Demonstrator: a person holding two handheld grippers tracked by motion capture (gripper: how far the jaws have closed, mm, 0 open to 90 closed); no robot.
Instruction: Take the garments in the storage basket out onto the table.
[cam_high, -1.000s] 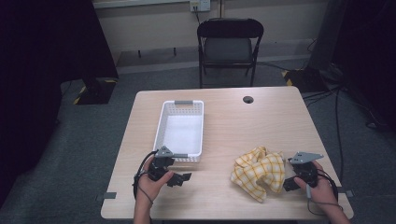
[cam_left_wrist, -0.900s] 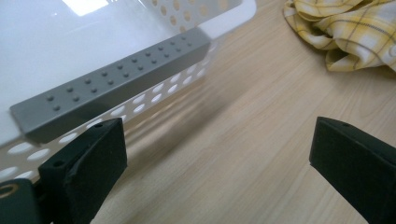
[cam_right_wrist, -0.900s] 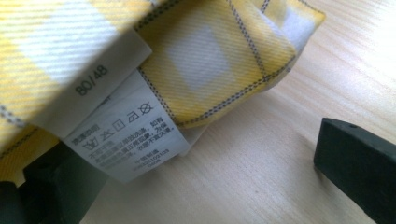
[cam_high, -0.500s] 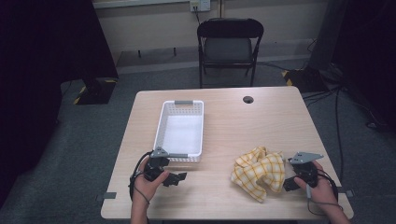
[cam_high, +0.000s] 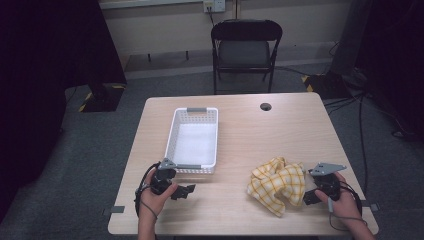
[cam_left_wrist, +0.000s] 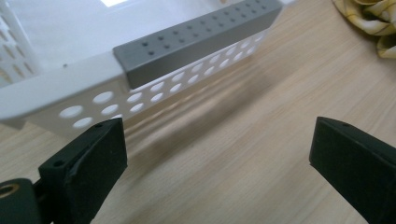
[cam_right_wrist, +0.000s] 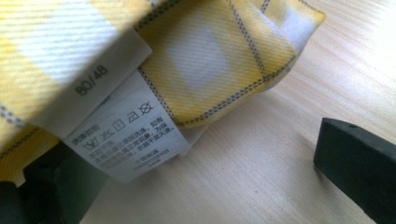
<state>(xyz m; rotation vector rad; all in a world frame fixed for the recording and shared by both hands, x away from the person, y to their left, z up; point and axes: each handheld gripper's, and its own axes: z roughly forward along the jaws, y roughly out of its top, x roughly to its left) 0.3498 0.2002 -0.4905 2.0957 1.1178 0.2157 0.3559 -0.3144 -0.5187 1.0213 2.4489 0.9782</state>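
Gaping right hand-held gripper touches yellow cloth.

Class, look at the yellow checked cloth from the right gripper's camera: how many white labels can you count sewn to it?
2: a size label marked 80/48, and a care label with washing symbols below it, partly tucked under it. The cloth is crumpled, so more may be hidden.

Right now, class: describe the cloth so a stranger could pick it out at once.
Start at the wooden table; look to its near right part, beside the right gripper. The cloth lies crumpled there, yellow-and-white checked with a white care label, unlike the rigid white basket.
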